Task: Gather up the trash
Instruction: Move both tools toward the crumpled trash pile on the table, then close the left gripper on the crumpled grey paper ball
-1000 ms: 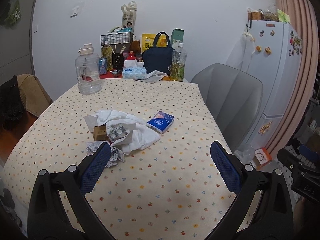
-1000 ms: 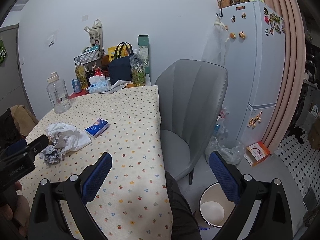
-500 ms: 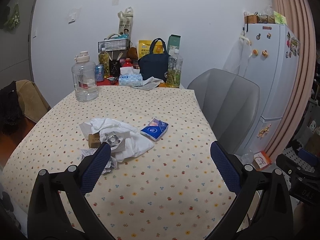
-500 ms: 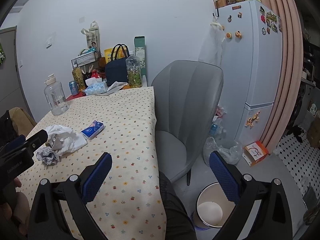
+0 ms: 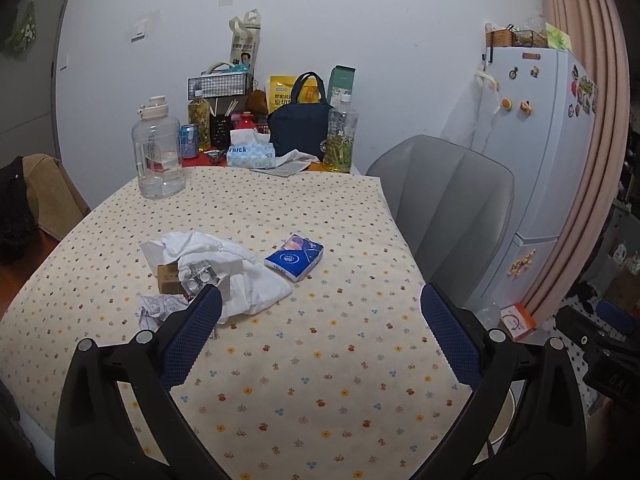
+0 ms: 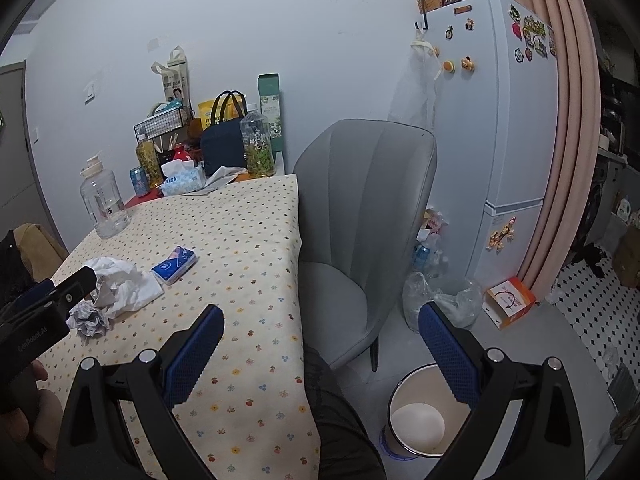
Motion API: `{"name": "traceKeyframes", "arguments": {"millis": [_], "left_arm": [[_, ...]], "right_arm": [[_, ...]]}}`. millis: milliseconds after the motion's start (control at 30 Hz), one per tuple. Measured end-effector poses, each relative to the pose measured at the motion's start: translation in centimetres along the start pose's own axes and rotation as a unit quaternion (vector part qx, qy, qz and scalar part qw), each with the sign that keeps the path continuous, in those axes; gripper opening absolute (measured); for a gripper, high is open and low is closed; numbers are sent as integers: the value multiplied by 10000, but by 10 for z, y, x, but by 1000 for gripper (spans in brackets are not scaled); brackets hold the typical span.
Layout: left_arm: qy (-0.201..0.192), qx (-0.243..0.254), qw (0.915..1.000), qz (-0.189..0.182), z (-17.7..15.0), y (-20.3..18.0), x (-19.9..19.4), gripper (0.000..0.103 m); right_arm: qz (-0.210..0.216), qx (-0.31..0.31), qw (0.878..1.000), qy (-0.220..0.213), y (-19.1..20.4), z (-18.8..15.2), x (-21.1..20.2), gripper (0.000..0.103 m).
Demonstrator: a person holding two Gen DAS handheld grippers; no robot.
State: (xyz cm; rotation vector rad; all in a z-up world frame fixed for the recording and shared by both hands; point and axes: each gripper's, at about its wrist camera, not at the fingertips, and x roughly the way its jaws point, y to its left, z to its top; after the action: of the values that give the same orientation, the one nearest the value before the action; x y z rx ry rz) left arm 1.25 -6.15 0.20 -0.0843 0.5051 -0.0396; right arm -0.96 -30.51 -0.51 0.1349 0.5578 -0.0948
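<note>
A trash pile lies on the flowered table: crumpled white tissue, a small brown box, a foil blister pack and a crumpled paper ball. A blue tissue pack lies to its right. My left gripper is open and empty above the near table, its left finger by the pile. My right gripper is open and empty over the table's right edge. A white bin stands on the floor below it. The pile and paper ball also show in the right wrist view.
A grey chair stands at the table's right side, a white fridge behind it. A clear water jug, bottles, a tissue box and a dark bag crowd the far table end. Plastic bags and an orange box lie on the floor.
Both grippers have drawn back from the table a little and risen; the pile looks smaller and farther. Both stay open and empty.
</note>
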Motion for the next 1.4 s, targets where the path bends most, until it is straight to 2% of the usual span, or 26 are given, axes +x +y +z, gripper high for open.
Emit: {"name": "traceKeyframes", "arguments": {"millis": [400, 667, 833, 933, 1067, 1167, 1267, 1400], "left_arm": [[130, -48, 9999, 14, -3, 3, 14, 99], [231, -203, 9985, 445, 8, 36, 29, 99], [220, -472, 9938, 982, 15, 74, 31, 99], [244, -813, 9917, 968, 16, 106, 30, 99], [252, -884, 9887, 1180, 15, 135, 30, 99], [278, -973, 9876, 1198, 13, 152, 31, 98], [350, -1034, 9867, 1205, 8, 167, 34, 98], [396, -1182, 9857, 1135, 0, 184, 36, 98]], "right_arm": [[67, 14, 9999, 115, -4, -1, 11, 96], [598, -346, 9973, 246, 23, 12, 28, 96], [1088, -424, 9925, 352, 46, 22, 44, 95], [1298, -585, 9890, 389, 65, 27, 52, 95], [1611, -800, 9826, 459, 91, 32, 62, 95], [1881, -887, 9766, 547, 108, 31, 70, 95], [2103, -1019, 9698, 705, 129, 29, 80, 92], [2380, -1118, 9599, 970, 157, 23, 98, 80]]}}
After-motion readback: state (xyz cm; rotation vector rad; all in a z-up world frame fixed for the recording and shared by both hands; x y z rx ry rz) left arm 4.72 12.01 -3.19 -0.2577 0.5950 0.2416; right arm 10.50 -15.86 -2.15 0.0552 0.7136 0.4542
